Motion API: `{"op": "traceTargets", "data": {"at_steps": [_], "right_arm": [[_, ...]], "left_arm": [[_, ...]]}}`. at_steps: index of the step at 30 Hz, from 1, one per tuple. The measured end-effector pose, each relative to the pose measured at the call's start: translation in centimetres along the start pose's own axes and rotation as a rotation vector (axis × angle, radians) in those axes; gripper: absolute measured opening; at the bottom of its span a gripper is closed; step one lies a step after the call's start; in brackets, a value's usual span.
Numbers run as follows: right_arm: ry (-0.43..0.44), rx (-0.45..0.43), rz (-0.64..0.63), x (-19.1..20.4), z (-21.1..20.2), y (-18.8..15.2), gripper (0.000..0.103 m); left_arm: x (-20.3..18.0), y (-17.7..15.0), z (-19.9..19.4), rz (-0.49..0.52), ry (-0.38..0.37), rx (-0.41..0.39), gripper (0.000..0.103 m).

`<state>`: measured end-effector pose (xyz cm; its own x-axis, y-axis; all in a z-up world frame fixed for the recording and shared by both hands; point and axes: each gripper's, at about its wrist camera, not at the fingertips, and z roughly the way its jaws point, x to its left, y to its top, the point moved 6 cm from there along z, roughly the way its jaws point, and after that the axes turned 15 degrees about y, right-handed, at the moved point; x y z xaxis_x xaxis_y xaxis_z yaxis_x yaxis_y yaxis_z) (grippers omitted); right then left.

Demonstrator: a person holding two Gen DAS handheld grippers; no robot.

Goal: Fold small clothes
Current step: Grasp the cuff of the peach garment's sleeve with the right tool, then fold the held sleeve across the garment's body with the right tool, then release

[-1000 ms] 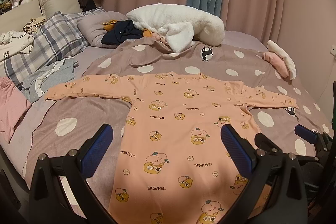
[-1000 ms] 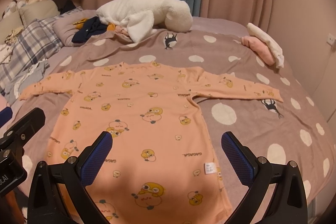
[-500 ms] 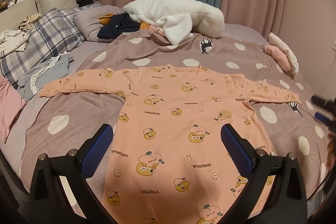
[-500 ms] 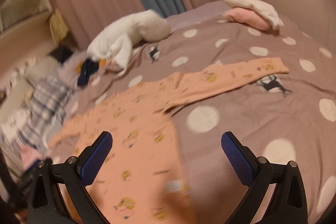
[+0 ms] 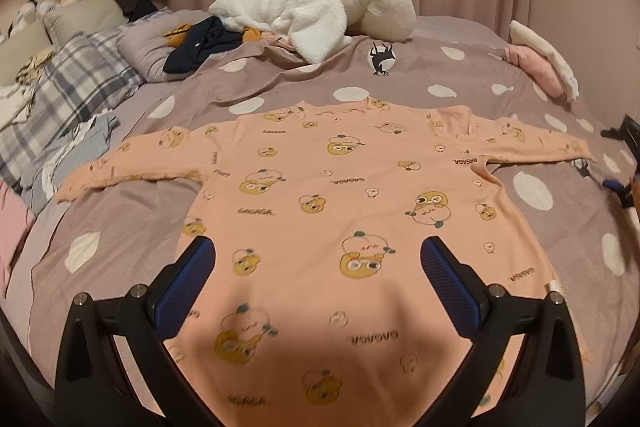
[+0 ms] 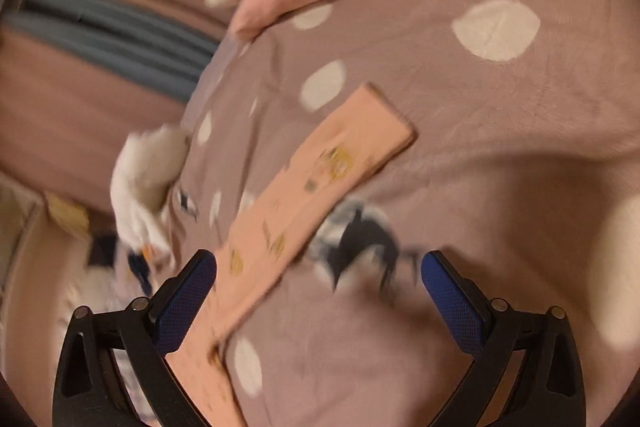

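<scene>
A small peach garment [image 5: 340, 195] printed with yellow cartoon figures lies flat on the spotted bedspread [image 5: 120, 227], both sleeves spread out. My left gripper [image 5: 316, 267] hovers open over its lower body, nothing between the blue pads. In the blurred, tilted right wrist view the garment's sleeve [image 6: 320, 195] runs diagonally, its cuff at the upper right. My right gripper [image 6: 318, 283] stands wide above the sleeve, its jaws closing slightly; the sleeve passes by the left pad [image 6: 188, 299], not pinched. The right gripper's tip [image 5: 620, 163] shows at the left wrist view's right edge.
A white fluffy blanket [image 5: 316, 11] and dark clothes [image 5: 200, 45] lie at the bed's far end. Plaid pillows [image 5: 76, 79] and piled laundry sit at the left. Folded pink and white items [image 5: 540, 63] rest at the far right. Curtains hang behind.
My right gripper swung far right along the garment and rolled, now over the right sleeve. My left gripper moved forward and lower over the garment's body.
</scene>
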<state>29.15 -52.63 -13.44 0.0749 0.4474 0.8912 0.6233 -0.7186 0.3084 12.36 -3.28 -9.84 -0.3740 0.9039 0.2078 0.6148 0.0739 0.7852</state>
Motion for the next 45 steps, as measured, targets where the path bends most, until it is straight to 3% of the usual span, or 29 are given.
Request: {"op": "traceTargets", "data": {"at_steps": [5,8,10,13,14,20,23,26,30,37,41,45], "right_arm": [[0.063,-0.097,0.129,-1.0,1.5,3.2,0.073],[0.023,-0.095,0.125,-1.1,2.5,4.2,0.059],[0.005,-0.092,0.124,-1.8,2.6,4.5,0.036],[0.003,-0.104,0.136,-2.7,2.4,4.4,0.015],[-0.002,-0.107,0.137,-2.7,2.1,4.3,0.012],[-0.078,-0.136,0.042,-0.4,1.9,4.1,0.008],[-0.034,-0.117,0.015,2.4,2.8,3.6,0.008],[-0.04,-0.076,-0.098,7.5,4.5,2.8,0.008],[-0.003,-0.024,-0.177,12.7,6.3,0.4,0.008],[0.013,0.114,-0.291,20.0,12.9,-6.3,0.008],[0.042,0.213,-0.311,22.3,17.0,-11.6,0.008],[-0.016,0.346,-0.432,25.0,21.3,-18.2,0.008]], "left_arm": [[-1.4,0.2,2.2,0.011,-0.02,0.031,0.103],[-2.2,0.3,3.6,0.024,-0.021,0.058,0.103],[-2.5,0.5,4.2,0.028,-0.015,0.068,0.103],[-2.7,0.7,4.3,0.021,-0.023,0.068,0.103],[-2.7,0.7,4.1,0.022,-0.031,0.062,0.103],[-2.0,0.7,3.4,0.03,-0.028,0.054,0.102],[-1.1,1.0,2.6,0.012,-0.046,0.038,0.102],[0.2,1.4,2.1,-0.016,-0.068,0.033,0.102],[2.2,1.4,2.4,-0.054,-0.098,0.083,0.102],[5.4,0.7,1.7,-0.077,-0.019,0.089,0.103],[6.6,0.4,1.2,-0.092,-0.07,0.086,0.103],[9.6,0.7,0.3,-0.161,-0.078,0.072,0.103]]}}
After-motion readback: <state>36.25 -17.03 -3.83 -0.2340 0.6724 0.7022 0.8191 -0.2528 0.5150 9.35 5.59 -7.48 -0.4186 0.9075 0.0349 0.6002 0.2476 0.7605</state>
